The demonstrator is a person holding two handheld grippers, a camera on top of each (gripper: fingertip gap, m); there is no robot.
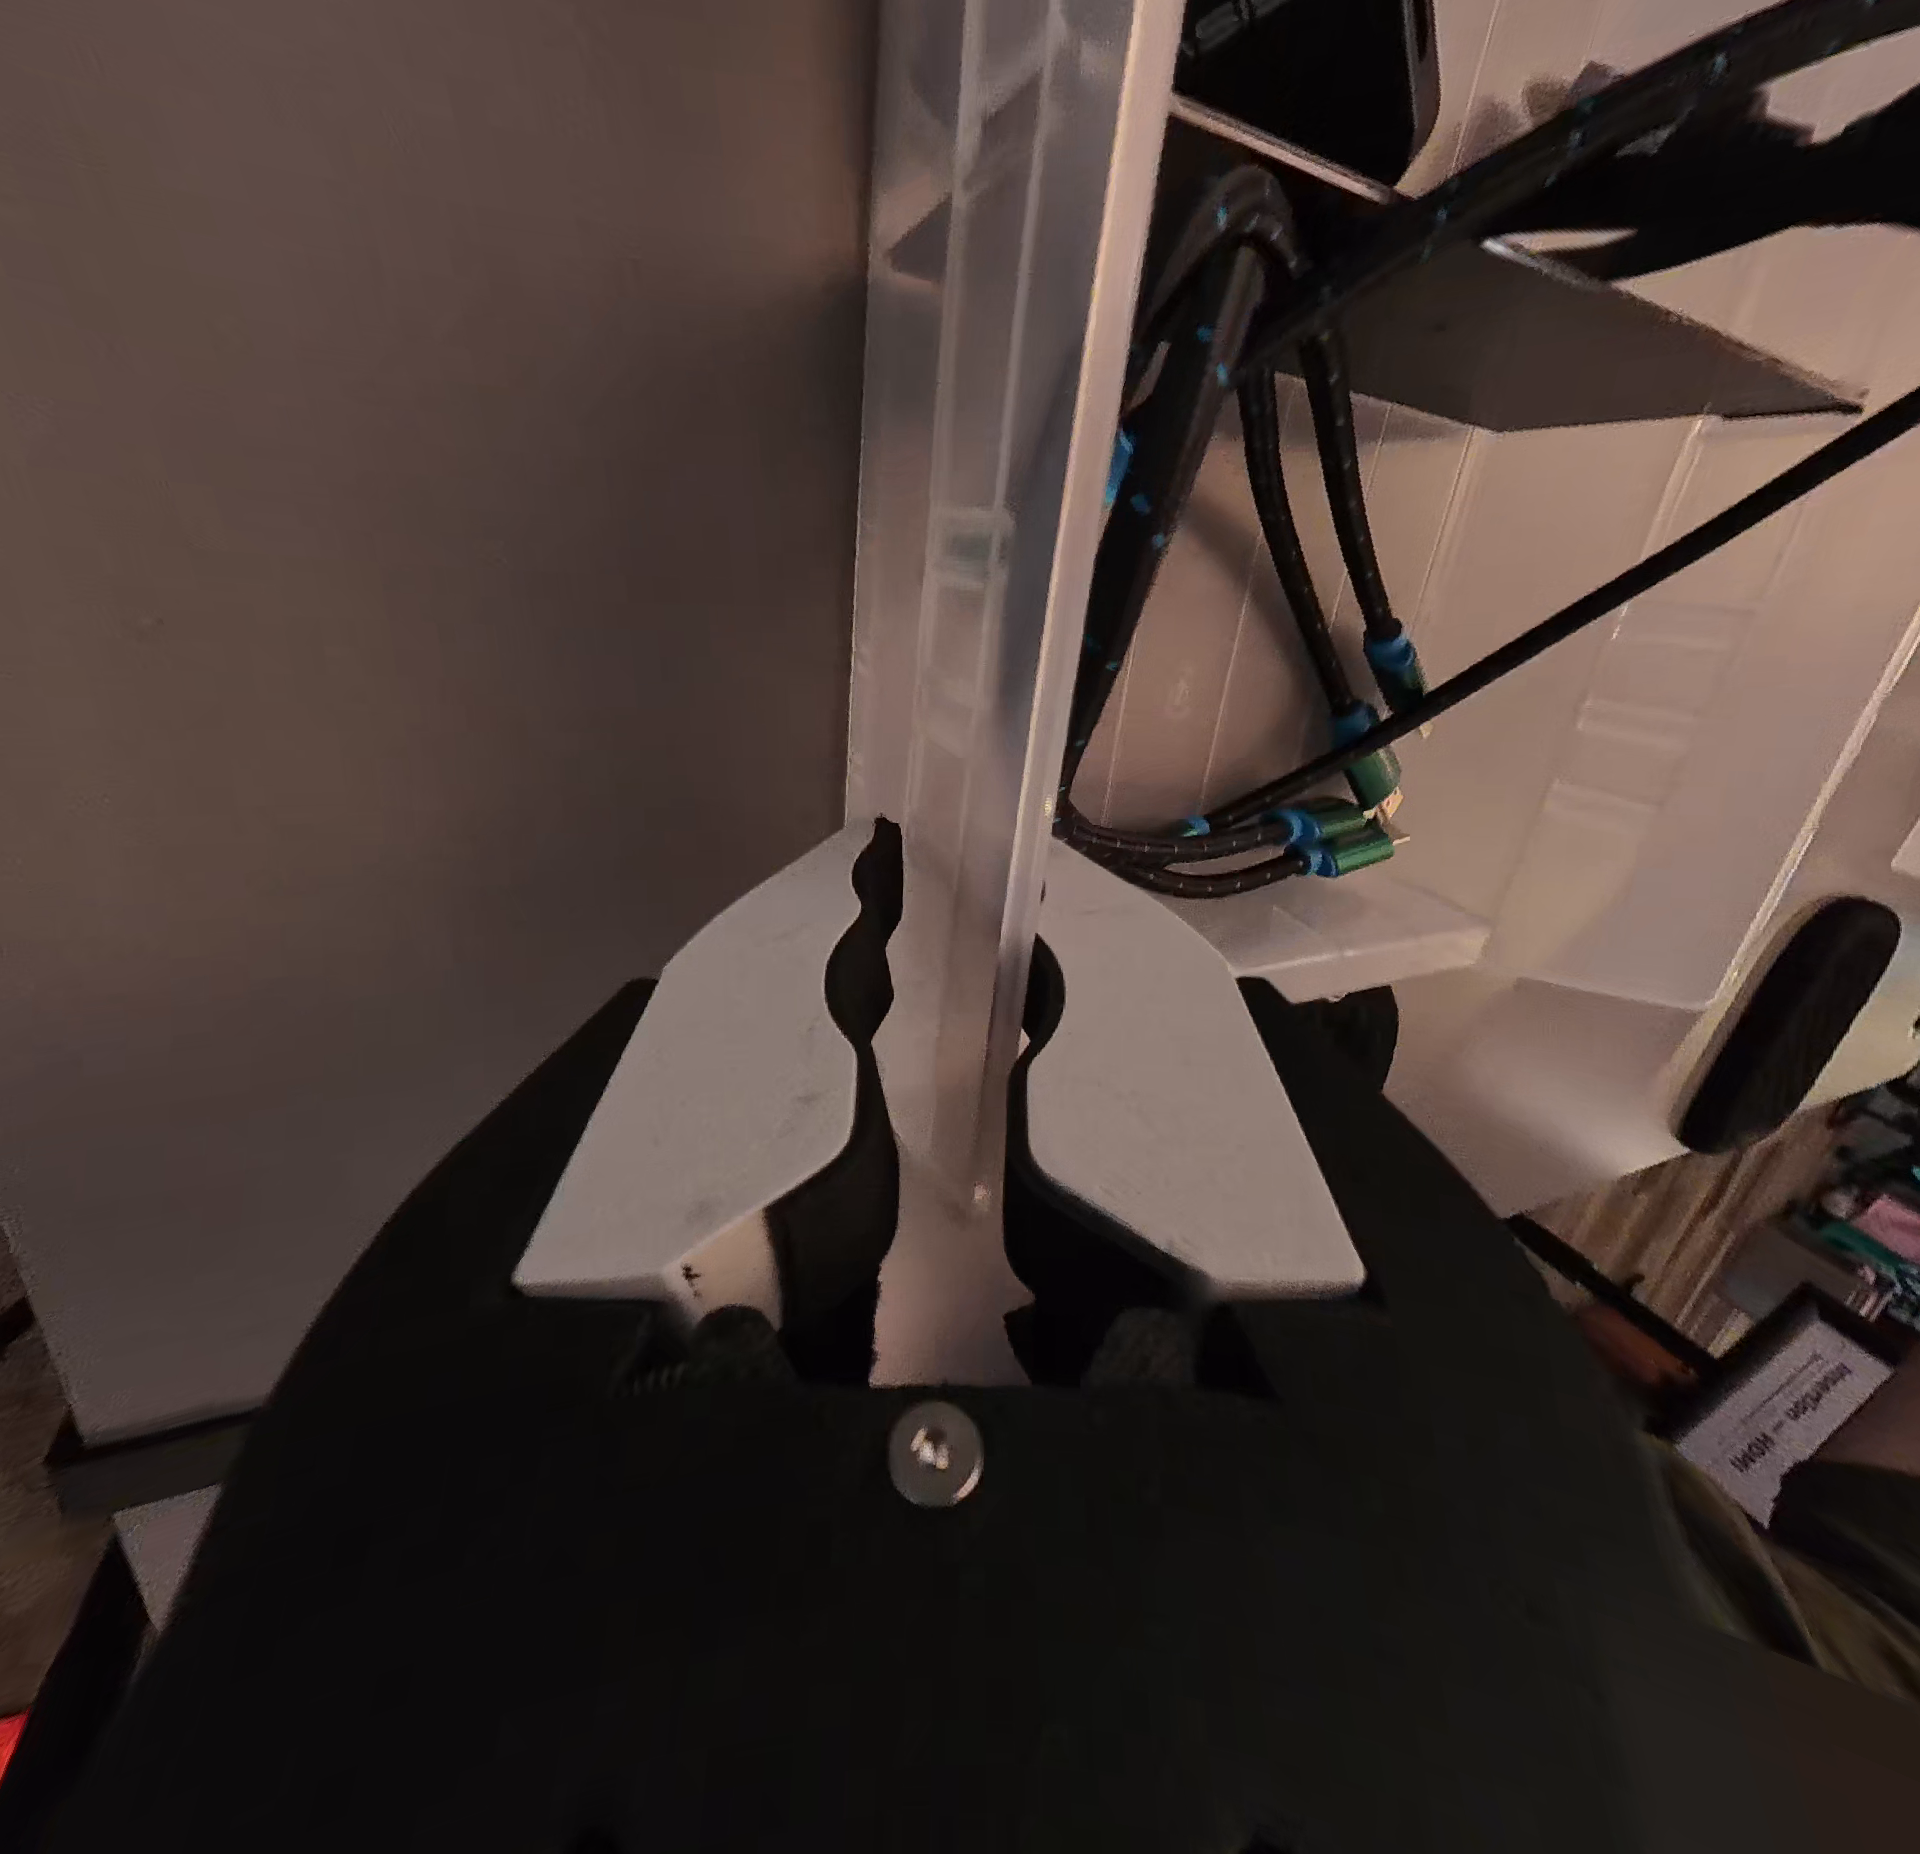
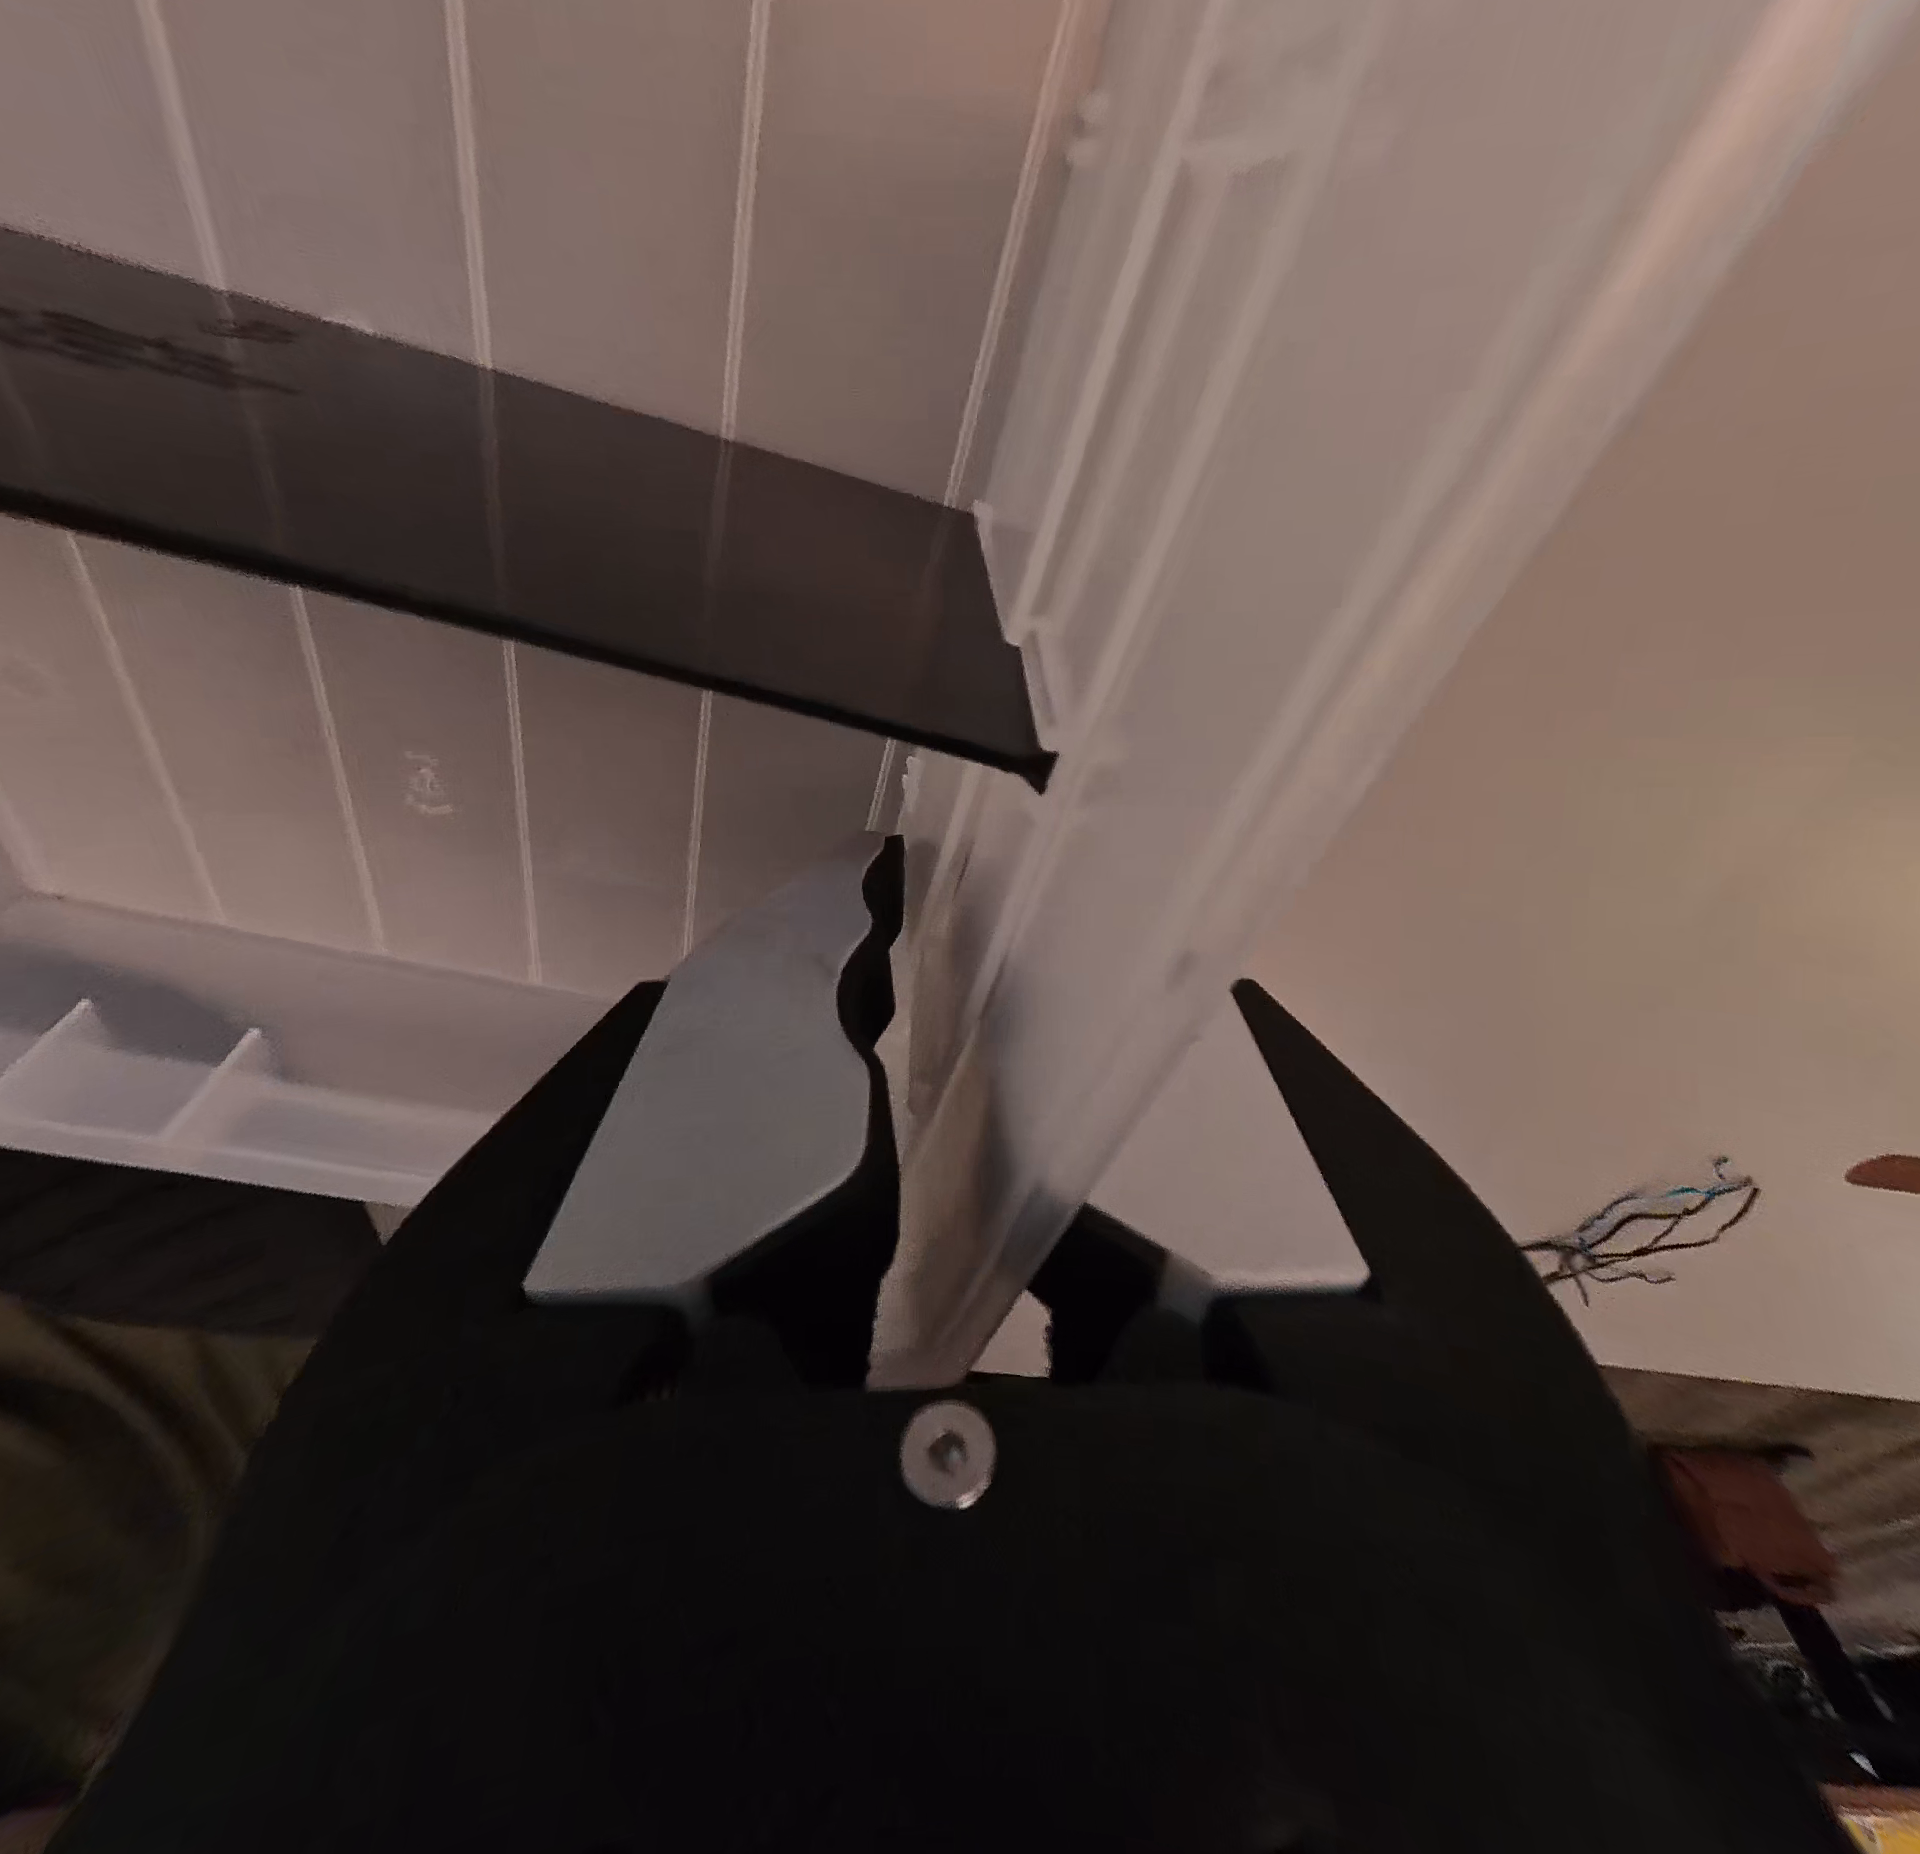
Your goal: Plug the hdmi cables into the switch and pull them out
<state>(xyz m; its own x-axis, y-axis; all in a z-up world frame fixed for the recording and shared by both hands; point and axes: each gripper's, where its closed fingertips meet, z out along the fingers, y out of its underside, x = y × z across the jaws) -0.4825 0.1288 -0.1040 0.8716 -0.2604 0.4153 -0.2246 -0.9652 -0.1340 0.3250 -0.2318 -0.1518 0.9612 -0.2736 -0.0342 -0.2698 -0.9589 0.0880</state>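
the left gripper (image 1: 951, 983) has its jaws pinching the rim of a clear plastic bin (image 1: 997, 557), the thin translucent wall running up between the two grey fingers (image 1: 727, 1108) and out the top of the left wrist view. the bin looks tipped, its ribbed pale floor facing the camera on the right side.

inside the bin, the hdmi cables (image 1: 1309, 557) hang in a bundle: black braided cords with blue flecks, blue collars and green metal plugs (image 1: 1361, 848) gathered low against the bin floor, all loose and not plugged into anything. a dark flat box, apparently the switch (image 1: 1621, 350), lies across the bin above the plugs, with one thinner black cord (image 1: 1621, 589) stretched diagonally in front. a black device (image 1: 1309, 59) sits at the top of the bin.

the right gripper (image 2: 966, 983) pinches the opposite rim of the same bin; the wall (image 2: 1195, 557) passes between its jaws, hiding most of the right finger. in the right wrist view the same dark flat box (image 2: 623, 516) spans the bin, blurred, and a plain pale wall lies beyond.
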